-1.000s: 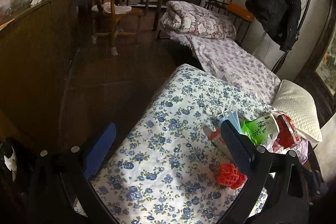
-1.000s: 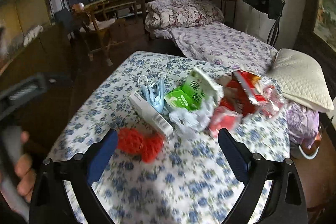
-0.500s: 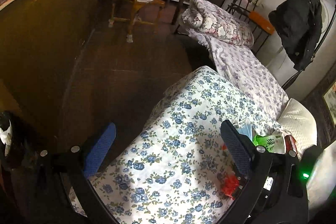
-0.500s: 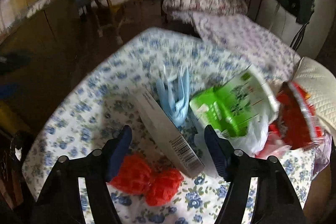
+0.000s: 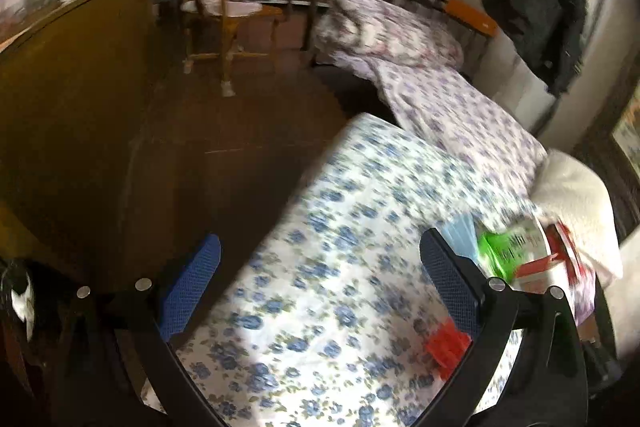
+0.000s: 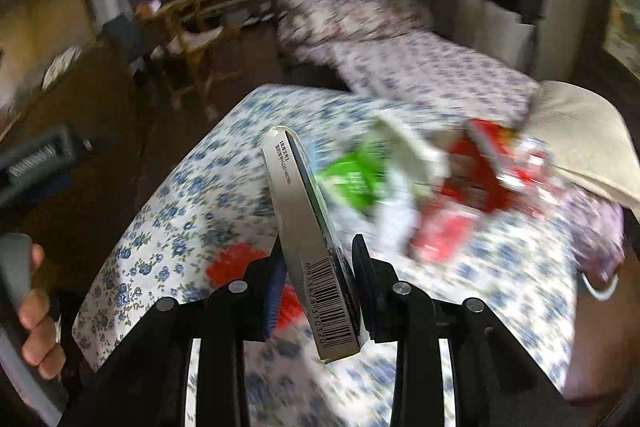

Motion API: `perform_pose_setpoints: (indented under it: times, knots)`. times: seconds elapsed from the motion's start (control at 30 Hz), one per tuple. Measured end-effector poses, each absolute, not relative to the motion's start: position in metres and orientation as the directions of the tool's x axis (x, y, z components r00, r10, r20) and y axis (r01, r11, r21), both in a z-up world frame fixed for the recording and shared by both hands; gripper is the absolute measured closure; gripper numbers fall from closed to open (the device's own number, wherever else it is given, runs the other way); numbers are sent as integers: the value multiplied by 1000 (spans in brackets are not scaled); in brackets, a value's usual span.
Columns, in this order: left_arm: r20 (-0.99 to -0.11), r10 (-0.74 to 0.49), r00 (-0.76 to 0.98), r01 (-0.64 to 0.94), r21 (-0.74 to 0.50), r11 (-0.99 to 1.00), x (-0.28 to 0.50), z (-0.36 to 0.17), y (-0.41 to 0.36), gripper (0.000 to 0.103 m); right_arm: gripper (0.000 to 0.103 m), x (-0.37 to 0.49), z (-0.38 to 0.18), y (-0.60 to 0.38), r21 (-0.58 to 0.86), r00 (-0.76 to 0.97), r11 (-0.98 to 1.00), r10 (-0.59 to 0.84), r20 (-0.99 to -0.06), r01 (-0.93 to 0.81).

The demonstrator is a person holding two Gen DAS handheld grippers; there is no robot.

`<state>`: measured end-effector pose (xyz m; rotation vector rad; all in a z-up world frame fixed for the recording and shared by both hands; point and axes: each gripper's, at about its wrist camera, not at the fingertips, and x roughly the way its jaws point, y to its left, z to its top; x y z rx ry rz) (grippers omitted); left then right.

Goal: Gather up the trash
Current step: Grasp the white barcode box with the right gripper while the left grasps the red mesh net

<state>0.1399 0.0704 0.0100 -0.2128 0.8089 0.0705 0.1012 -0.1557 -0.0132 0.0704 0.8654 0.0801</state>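
The right tongs (image 6: 316, 275) are clamped on a long, thin white carton (image 6: 308, 247), pinching it near the barcode end so the rest sticks out ahead, raised above the flowered table (image 6: 168, 219). Gripping at one end like that looks deliberate: the box is flat and stiff, so the narrow faces give the pads something firm to squeeze, and the free length can be tipped into whatever will receive the rubbish. No bin or bag shows in either view, so I cannot say where it is headed.

The rest of the litter sits bunched toward the table's far right corner, close by the white pillow (image 6: 580, 131): a green and white packet (image 6: 356, 175), red wrappers (image 6: 472, 195) and, in the left view, something pale blue (image 5: 460, 235) tucked beside the green. A red netted wad (image 6: 232, 263) lies apart, nearer the front edge, just below the lifted carton.

The left tongs (image 5: 320, 279) hang wide open with nothing between them, out over the table's left edge and the dark floor (image 5: 240, 131). My guess is they are kept spread and out of the way so they can take the next piece. Both views are smeared with motion, so finer detail on the wrappers is lost.
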Motion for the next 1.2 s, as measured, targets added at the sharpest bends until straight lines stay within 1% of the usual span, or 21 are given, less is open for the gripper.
perform_pose_setpoints:
  times: [0.03,0.07,0.13,0.17,0.27,0.37,0.5,0.53,0.57,0.63,0.7,0.73,0.77,0.83,0.87,0.93,1.07,1.13,1.2]
  knots:
    - [-733,-47,679,-113,-168,979,139,7,65,7,71,91,-13,-169,105,650,995,76,-756,5]
    - [-744,-97,661,-64,-185,981,136,3,56,7,71,86,-15,-176,115,650,993,69,-757,29]
    - [-763,-156,627,-7,-205,979,133,-6,40,7,71,74,-20,-190,135,639,988,58,-767,72]
    - [-780,-177,600,36,-195,980,131,-13,24,7,71,70,-24,-196,143,630,986,55,-775,90]
    - [-820,-136,556,82,-109,991,129,-29,-14,7,71,64,-30,-205,169,621,979,60,-782,118]
    - [-854,-147,499,113,-104,988,133,-46,-39,7,71,63,-28,-208,181,633,976,65,-771,121]
    - [-875,-111,470,93,-76,993,140,-61,-50,7,70,65,-32,-209,192,627,975,79,-775,114]
    - [-877,-114,466,83,-85,993,142,-64,-50,11,70,65,-31,-209,195,626,974,81,-776,115]
    - [-879,-122,460,79,-96,992,142,-67,-48,22,71,66,-32,-210,199,626,973,82,-776,119]
    - [-891,-166,422,82,-144,986,146,-74,-45,33,71,66,-32,-213,211,626,969,85,-775,130]
    - [-890,-186,417,77,-169,983,147,-76,-43,37,71,65,-33,-215,216,626,967,85,-775,136]
    - [-888,-190,420,85,-169,982,147,-75,-44,44,71,66,-33,-214,217,627,966,85,-775,137]
    - [-886,-203,416,95,-179,979,147,-75,-45,56,71,66,-33,-214,217,627,967,86,-775,135]
    - [-879,-225,421,103,-200,974,147,-71,-48,62,71,67,-34,-211,213,622,969,89,-778,128]
    - [-875,-215,433,101,-190,976,146,-68,-47,65,72,68,-35,-210,210,618,969,89,-781,126]
    - [-862,-208,461,99,-182,978,143,-62,-45,66,72,70,-39,-208,193,599,972,76,-797,132]
    - [-845,-218,488,89,-200,976,142,-54,-36,67,72,78,-59,-207,181,511,974,86,-855,139]
    - [-845,-235,480,78,-226,971,141,-53,-31,68,77,80,-65,-207,193,492,971,100,-865,141]
    - [-841,-252,480,71,-249,966,144,-52,-26,68,78,80,-65,-207,200,501,970,105,-859,139]
